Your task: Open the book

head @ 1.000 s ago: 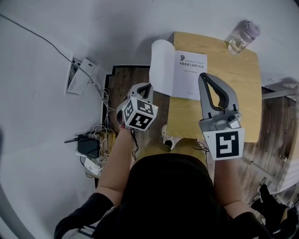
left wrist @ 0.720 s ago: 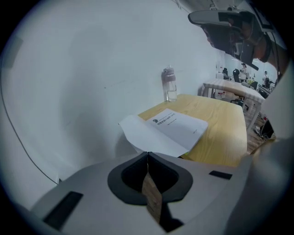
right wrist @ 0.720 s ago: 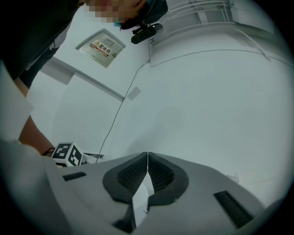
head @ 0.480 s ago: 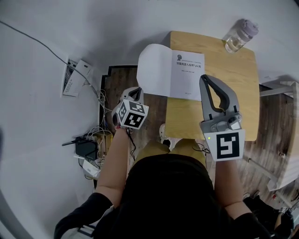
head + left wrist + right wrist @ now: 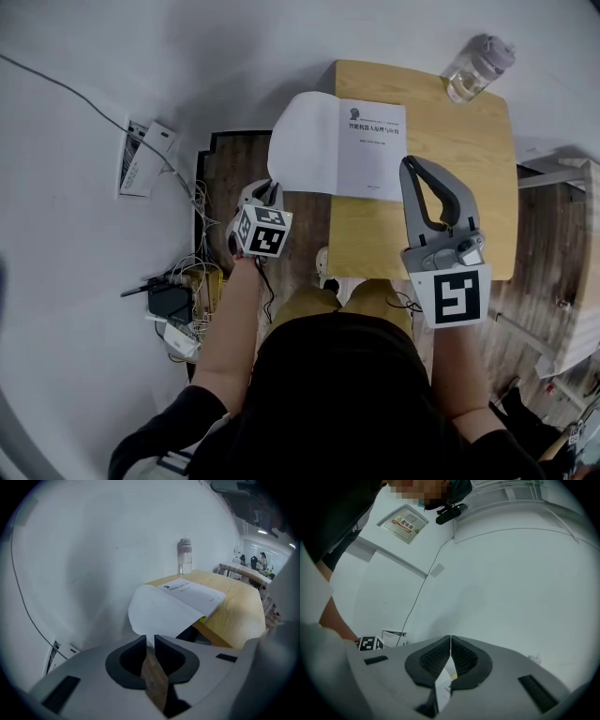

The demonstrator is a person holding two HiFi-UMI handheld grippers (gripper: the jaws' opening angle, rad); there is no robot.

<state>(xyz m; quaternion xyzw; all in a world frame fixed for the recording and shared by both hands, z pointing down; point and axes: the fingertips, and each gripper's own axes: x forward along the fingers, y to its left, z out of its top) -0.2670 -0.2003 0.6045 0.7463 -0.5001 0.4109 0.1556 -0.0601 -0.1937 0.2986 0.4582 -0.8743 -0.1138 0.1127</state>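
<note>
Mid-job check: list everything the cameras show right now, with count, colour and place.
table: one, light wood, against the white wall
book: one, white pages, open on the table's left part, turned leaf overhanging the left edge
water bottle: one, clear, table's far right corner
white box: one, low by the wall, left
cables: a tangle, floor at left
black device: one, among the cables
left gripper: grey, left of the table, lower than its top; jaws just opened slightly, nothing between
right gripper: grey, over the table by the book's right edge; jaws together
</note>
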